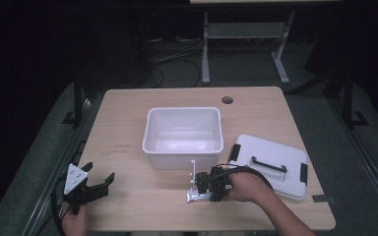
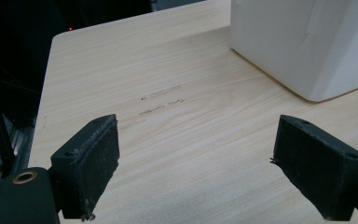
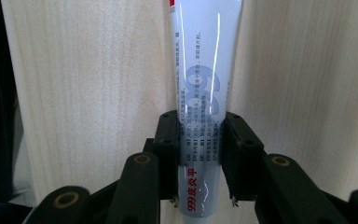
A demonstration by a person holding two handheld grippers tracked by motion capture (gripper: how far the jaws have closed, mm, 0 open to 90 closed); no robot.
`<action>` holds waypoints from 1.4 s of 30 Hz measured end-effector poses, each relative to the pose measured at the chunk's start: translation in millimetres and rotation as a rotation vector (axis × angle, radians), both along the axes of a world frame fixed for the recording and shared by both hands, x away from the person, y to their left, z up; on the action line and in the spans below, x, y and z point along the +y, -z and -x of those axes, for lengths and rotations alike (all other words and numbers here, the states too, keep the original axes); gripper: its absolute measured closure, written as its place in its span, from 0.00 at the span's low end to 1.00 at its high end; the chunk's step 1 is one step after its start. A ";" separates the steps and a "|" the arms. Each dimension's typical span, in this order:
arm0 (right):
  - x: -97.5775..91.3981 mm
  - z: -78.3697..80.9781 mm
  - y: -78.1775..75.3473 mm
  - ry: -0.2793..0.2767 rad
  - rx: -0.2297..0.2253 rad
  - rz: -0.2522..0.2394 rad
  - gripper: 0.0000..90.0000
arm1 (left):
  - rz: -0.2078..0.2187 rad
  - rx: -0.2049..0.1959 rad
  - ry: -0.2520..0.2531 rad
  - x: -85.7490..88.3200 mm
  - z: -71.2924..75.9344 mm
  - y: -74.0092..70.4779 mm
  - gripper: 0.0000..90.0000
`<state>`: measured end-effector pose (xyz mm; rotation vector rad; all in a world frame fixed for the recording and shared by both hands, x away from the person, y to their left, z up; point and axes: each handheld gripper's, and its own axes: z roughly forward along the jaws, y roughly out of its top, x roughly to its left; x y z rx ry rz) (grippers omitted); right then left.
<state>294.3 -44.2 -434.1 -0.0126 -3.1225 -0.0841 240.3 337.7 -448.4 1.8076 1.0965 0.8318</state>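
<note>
My right gripper (image 3: 200,161) clamped the tube (image 3: 205,70) across its middle, flat on the table (image 3: 88,70) ahead of my hand. It looked light, soft and glossy, so a gentle mid-body hold suited. My left gripper (image 2: 196,168) gaped open, empty.

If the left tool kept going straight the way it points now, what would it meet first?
Probably bare table. The left tool, jaws wide open, aims past the white bin's near corner, which sits off to the side; depth is uncertain.

Glossy white plastic ointment tube (image 3: 204,98), matt pale wood-grain tabletop (image 1: 128,196), smooth glossy white plastic bin (image 1: 183,153), rough matt black fingers (image 2: 91,161), matt white plastic lid (image 1: 270,169)
</note>
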 end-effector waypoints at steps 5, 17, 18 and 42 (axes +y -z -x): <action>0.8 0.9 -3.3 -0.012 -0.007 -0.008 0.77 | 0.001 -0.001 0.000 -0.2 0.1 0.0 0.15; 7.1 4.3 -20.1 -0.030 -0.005 -0.023 0.77 | 0.000 -0.001 0.000 0.1 0.1 -0.1 0.15; 7.4 3.9 -21.7 -0.031 0.002 -0.029 0.77 | 0.000 -0.001 0.000 0.1 0.1 -0.1 0.15; 14.0 3.7 -67.1 -0.046 -0.011 -0.031 0.77 | 0.002 -0.001 0.000 -0.3 -0.1 0.1 0.15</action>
